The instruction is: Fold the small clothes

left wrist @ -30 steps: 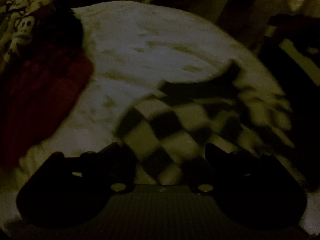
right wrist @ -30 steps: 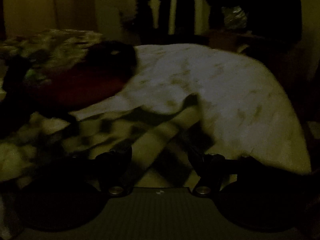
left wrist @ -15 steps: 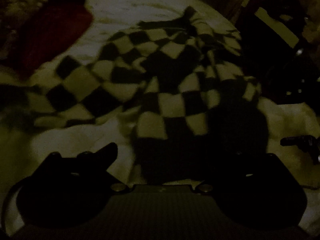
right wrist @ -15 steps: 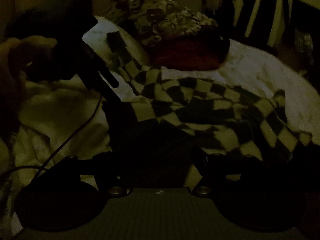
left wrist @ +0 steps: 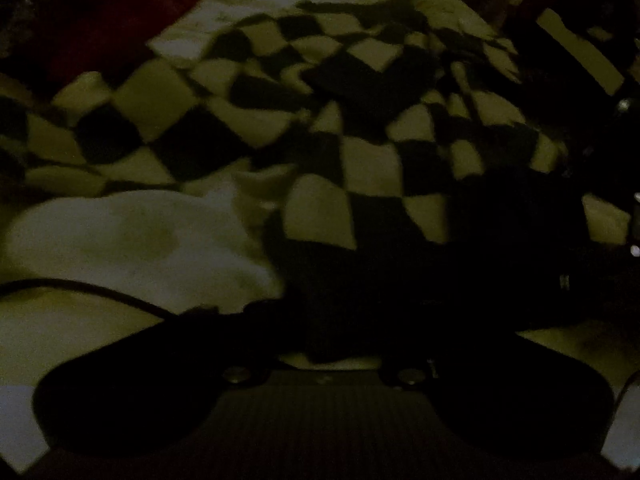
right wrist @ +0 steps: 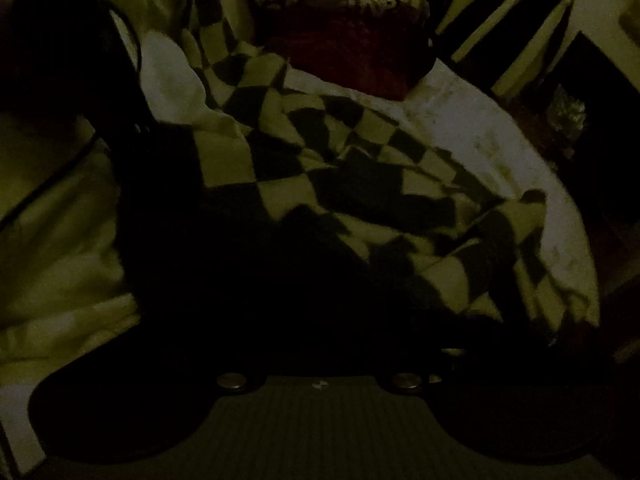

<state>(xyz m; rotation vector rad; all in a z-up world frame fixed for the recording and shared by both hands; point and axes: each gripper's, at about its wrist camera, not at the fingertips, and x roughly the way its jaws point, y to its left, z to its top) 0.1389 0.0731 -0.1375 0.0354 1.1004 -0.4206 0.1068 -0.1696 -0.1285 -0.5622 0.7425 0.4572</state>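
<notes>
On the pale bedcover (left wrist: 132, 240) a black-and-cream checkered garment (left wrist: 248, 120) lies rumpled, spread from left to right, its near edge reaching down to both tools. The left gripper (left wrist: 332, 320) is closing its jaws, the fingers lost in deep shadow at the cloth's near edge; whether fabric is pinched cannot be told. The right gripper (right wrist: 320, 336) is closing likewise, its fingertips hidden in darkness over the checkered cloth. A red cloth (right wrist: 352, 56) sits at the far side.

Both tongs' tips lost in shadow
</notes>
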